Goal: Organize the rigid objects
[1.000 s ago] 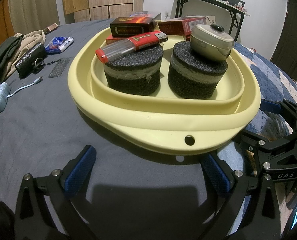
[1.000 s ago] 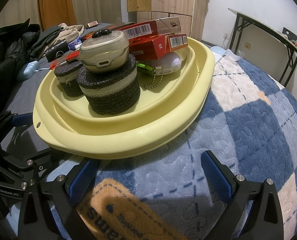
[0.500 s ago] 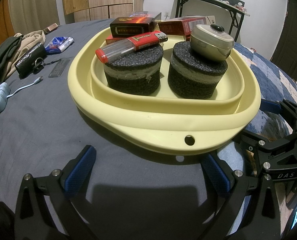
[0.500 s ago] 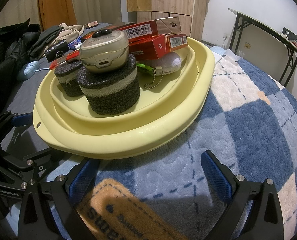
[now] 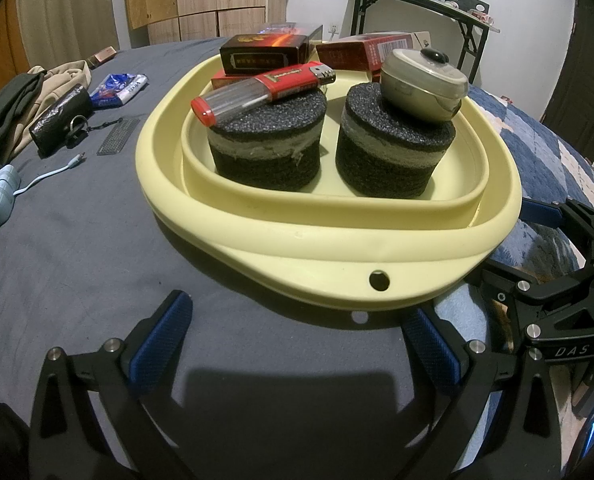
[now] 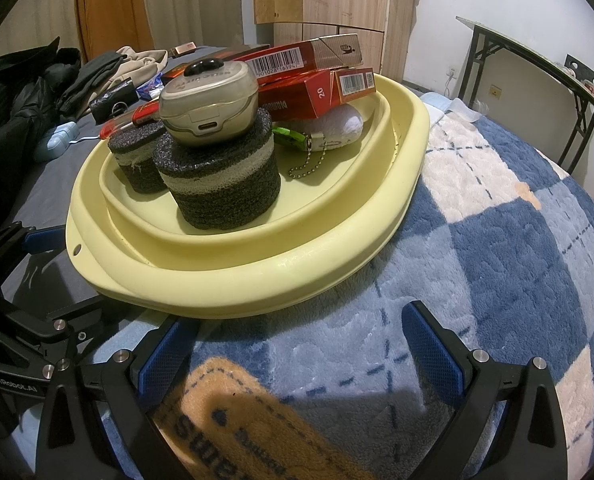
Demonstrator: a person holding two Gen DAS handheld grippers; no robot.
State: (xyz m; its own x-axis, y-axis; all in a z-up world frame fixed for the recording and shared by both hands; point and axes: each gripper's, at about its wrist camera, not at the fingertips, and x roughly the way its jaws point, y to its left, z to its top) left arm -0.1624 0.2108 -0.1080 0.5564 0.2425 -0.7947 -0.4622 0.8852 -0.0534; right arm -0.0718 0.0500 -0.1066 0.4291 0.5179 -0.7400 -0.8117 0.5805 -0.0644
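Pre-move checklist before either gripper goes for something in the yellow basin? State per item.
1. Left gripper open, empty: ok.
2. Right gripper open, empty: ok.
3. Lighter reachable on top of left foam block: ok, but it overhangs the edge.
4. Earbud case seated on right foam block: not ok, sits tilted.
5. Basin lying flat on the bed: cannot tell.
6. Grippers clear of each other: ok, apart, though close.

White plaster wall [image 6: 497,0] behind; light-wood panelled wardrobe [image 6: 337,0] to its left; black metal-legged folding table [image 6: 537,64] stands right of wardrobe, against wall.
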